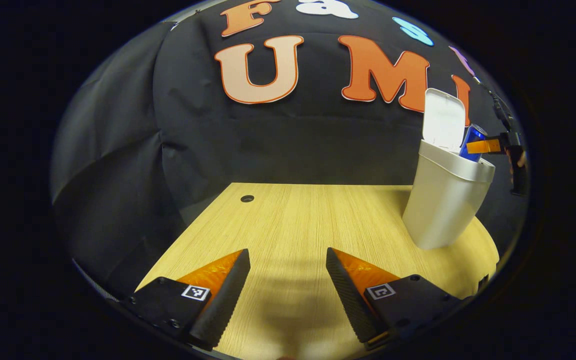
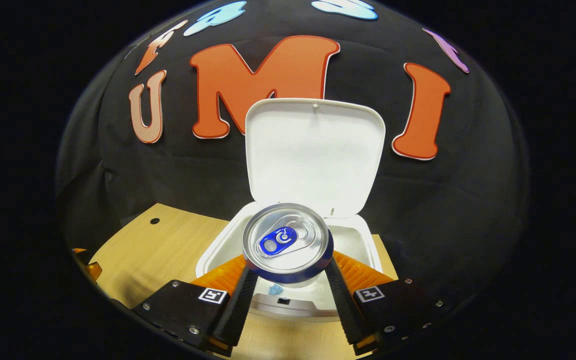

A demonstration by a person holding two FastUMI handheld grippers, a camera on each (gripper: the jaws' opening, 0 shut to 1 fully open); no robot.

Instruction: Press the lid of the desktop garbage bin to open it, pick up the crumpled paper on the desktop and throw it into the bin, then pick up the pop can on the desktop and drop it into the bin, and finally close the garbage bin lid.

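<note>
- The right gripper holds the pop can — one finger presses on each side of its body, just below the rim, and the can's top with its pull tab faces the camera.
- Straight beyond and below the held can sits the garbage bin, its mouth open right under the can; the can hangs over the opening, not resting on the rim.
- The bin's lid stands upright at the far edge of the opening, behind the can as seen along the fingers, inner face turned toward the gripper.
- A small bluish scrap shows between the fingers below the can, at the bin's near edge; what it is cannot be told.
- The left gripper is spread wide with nothing between its fingers — it sits low over the wooden table, its shadow on the boards ahead.
- From the left gripper, the bin stands ahead and off to the right, well apart from the fingers, lid raised.
- In that view the can pokes up above the bin's rim, tilted, with the right gripper clasping it from the far right and a hand behind it.
- A small round hole lies in the table ahead and to the left of the left gripper.
</note>
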